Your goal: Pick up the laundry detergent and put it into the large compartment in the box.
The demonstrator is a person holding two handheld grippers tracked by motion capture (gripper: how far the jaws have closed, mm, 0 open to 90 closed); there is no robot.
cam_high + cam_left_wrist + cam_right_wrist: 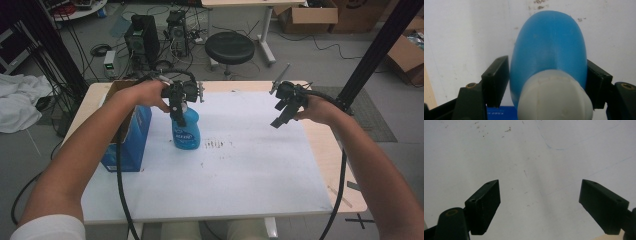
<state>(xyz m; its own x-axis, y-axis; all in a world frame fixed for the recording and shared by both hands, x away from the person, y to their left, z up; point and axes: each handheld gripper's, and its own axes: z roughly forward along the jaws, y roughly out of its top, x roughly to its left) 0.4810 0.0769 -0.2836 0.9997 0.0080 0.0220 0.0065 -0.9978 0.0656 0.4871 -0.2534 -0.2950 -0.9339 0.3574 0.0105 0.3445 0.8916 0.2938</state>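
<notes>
A blue plastic bottle point(186, 131) with a white cap stands upright on the white mat point(240, 170), left of centre. My left gripper point(179, 114) reaches down over the bottle's top. In the left gripper view the bottle's blue shoulder point(549, 45) sits between the two black jaws, and both pads point(499, 80) lie against its sides; the white cap point(554, 100) is nearest the camera. My right gripper point(281, 117) hangs above the mat's far right part. Its jaws stand wide apart in the right gripper view point(540, 195), with nothing between them.
A blue box point(127, 145) stands at the table's left edge, close to the bottle. Small dark marks point(215, 145) dot the mat just right of the bottle. Behind the table are a black stool point(230, 47) and computer towers point(142, 37). A black post point(372, 60) rises at the right.
</notes>
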